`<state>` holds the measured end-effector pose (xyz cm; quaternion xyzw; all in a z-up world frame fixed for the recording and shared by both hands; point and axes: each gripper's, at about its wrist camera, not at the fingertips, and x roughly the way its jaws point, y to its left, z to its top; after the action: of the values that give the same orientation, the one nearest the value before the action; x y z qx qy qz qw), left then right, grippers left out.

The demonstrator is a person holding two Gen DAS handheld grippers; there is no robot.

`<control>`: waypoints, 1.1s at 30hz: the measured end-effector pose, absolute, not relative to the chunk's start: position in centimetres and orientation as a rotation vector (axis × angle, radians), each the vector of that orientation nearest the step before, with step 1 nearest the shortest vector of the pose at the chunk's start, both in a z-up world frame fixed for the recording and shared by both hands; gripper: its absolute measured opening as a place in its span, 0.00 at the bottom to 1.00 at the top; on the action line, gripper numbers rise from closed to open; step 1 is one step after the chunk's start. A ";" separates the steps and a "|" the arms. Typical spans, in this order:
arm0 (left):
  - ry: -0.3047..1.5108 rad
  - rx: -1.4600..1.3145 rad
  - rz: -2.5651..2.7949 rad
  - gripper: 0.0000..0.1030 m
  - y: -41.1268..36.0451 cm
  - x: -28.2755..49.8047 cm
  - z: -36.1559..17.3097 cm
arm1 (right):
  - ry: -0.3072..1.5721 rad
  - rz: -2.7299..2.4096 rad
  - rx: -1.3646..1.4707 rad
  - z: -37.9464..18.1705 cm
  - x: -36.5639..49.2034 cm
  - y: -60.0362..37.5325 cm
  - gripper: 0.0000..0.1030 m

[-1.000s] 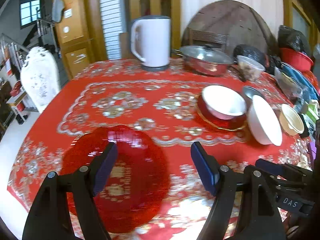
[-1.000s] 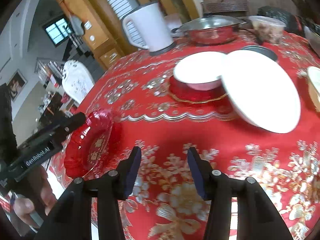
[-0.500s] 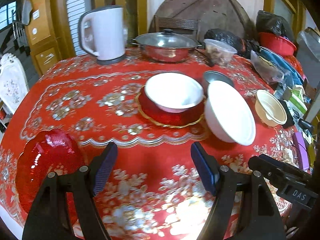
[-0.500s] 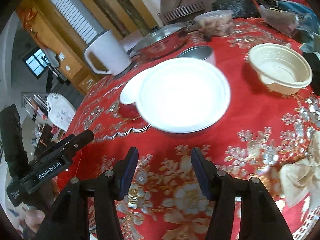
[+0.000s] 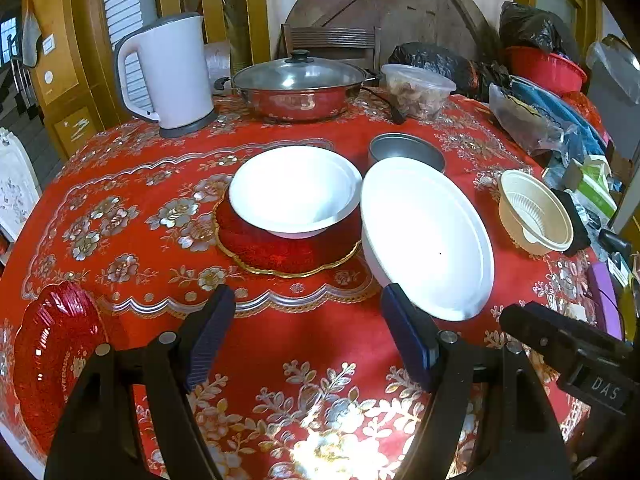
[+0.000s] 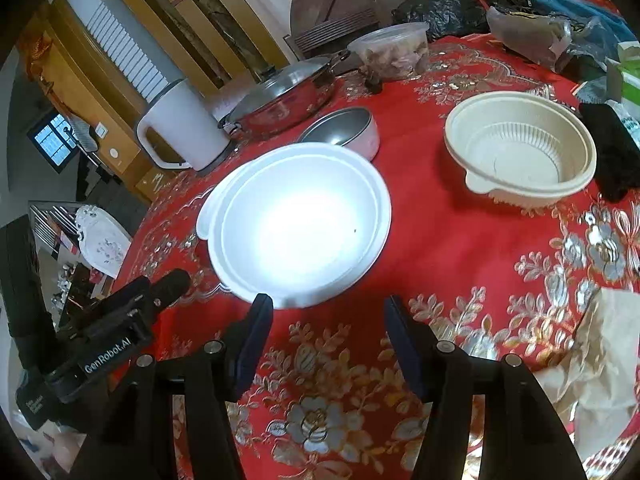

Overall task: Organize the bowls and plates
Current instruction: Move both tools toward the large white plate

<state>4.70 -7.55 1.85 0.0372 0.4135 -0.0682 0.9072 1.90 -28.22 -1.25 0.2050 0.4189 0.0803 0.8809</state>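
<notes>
While both spread empty, right tool (image 6: 326, 336) just short of white plate (image 6: 300, 224).

My tongs' black plastic arms ended in ribbed blue pads (image 5: 208, 336). The red tablecloth (image 5: 304, 328) looked glossy, with metallic flowers. The white bowl (image 5: 294, 192) seemed smooth, the pan (image 5: 300, 92) polished steel, the red plate (image 5: 52, 356) shiny ridged plastic.
</notes>
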 end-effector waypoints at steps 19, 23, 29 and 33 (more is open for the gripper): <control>0.837 0.073 -0.130 0.73 -10.2 7.5 1.7 | 0.896 0.129 0.397 -1.6 6.4 -30.9 0.63; 0.845 0.064 -0.123 0.73 -10.2 8.1 1.6 | 0.904 0.124 0.403 -2.0 6.9 -31.3 0.64; 0.871 0.041 -0.131 0.73 -10.3 9.0 1.1 | 0.911 0.119 0.424 -2.4 7.7 -31.6 0.65; 0.889 0.006 -0.148 0.73 -10.3 9.7 0.9 | 0.929 0.149 0.452 -2.8 8.5 -31.7 0.65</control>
<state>9.68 -10.31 0.94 0.0027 0.4297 -0.0716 0.9001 8.52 -31.68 -2.81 0.2161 0.4436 0.0711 0.8669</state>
